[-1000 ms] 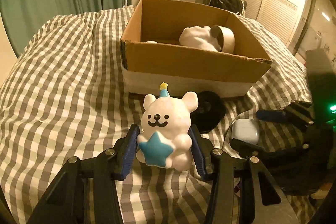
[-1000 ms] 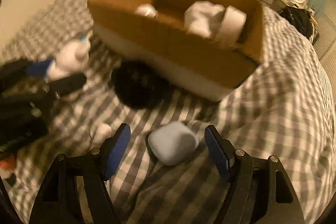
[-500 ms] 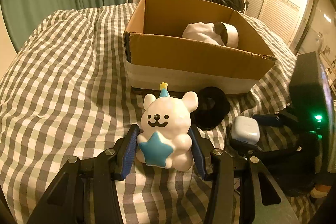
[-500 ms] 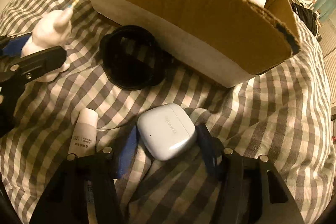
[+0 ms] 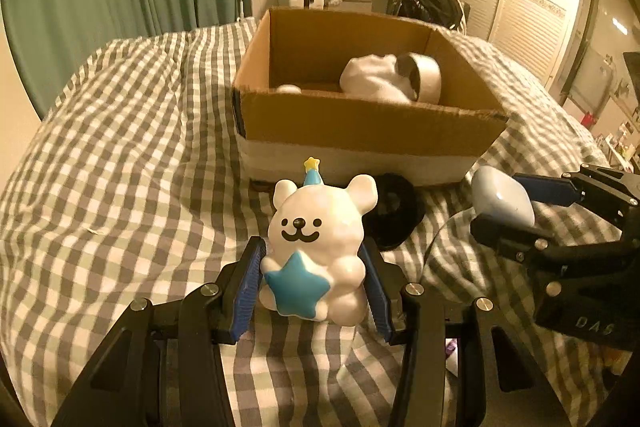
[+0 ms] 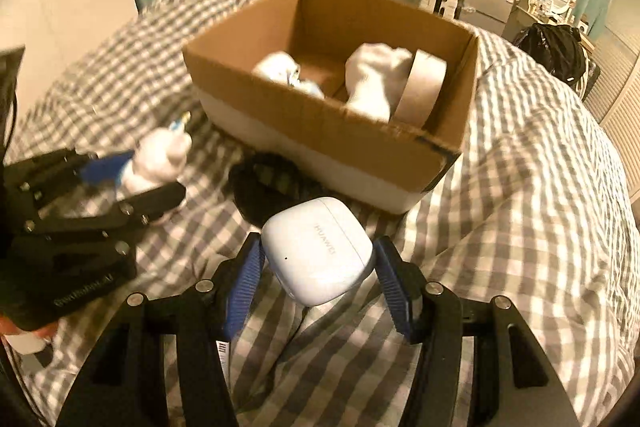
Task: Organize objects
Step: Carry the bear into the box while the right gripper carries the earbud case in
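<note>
My left gripper (image 5: 314, 287) is shut on a white bear figurine (image 5: 318, 247) with a blue star, held just above the checked bedspread in front of the open cardboard box (image 5: 360, 131). My right gripper (image 6: 318, 279) is shut on a white earbud case (image 6: 318, 251), lifted off the bed near the box's front right corner. The case (image 5: 502, 201) and right gripper (image 5: 516, 211) also show at the right of the left wrist view. The bear (image 6: 158, 161) and left gripper (image 6: 128, 179) show at the left of the right wrist view.
The box holds white bundled items and a tape roll (image 5: 424, 81). A black ring-shaped object (image 5: 394, 213) lies on the bed against the box front. A small tube (image 6: 24, 343) lies at the far left. Furniture and curtains stand behind the bed.
My right gripper closed on the earbud case and raised it off the bed toward the box. My left gripper kept its hold on the bear and lifted it slightly.
</note>
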The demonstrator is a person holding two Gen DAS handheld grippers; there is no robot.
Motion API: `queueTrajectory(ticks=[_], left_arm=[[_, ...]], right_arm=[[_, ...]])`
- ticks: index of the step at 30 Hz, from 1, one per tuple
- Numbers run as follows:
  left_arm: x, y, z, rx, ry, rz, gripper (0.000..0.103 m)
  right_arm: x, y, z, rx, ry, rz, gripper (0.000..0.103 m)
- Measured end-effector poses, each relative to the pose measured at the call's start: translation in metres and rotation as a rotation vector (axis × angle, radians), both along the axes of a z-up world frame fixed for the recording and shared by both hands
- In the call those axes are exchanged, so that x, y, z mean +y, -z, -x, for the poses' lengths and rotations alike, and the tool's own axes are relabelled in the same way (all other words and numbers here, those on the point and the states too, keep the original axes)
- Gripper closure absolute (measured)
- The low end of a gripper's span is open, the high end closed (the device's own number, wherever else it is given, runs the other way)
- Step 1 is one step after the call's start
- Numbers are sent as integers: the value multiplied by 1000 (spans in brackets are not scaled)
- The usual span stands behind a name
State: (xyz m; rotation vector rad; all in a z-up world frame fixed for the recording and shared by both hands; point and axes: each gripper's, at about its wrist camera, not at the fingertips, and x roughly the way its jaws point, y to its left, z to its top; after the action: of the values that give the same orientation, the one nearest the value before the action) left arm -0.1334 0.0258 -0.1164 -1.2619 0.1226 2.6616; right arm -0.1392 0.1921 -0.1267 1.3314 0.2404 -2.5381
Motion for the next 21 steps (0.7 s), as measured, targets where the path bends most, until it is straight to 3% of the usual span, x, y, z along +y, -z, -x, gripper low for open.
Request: queueTrajectory(ticks=[13, 21], left_arm=[[-5, -70, 22, 132, 11, -48, 54], [-3, -105, 57, 207, 18, -40, 54]], right_arm=[[7, -87, 6, 202, 22, 93, 47], [10, -118, 24, 261, 27, 106, 47]])
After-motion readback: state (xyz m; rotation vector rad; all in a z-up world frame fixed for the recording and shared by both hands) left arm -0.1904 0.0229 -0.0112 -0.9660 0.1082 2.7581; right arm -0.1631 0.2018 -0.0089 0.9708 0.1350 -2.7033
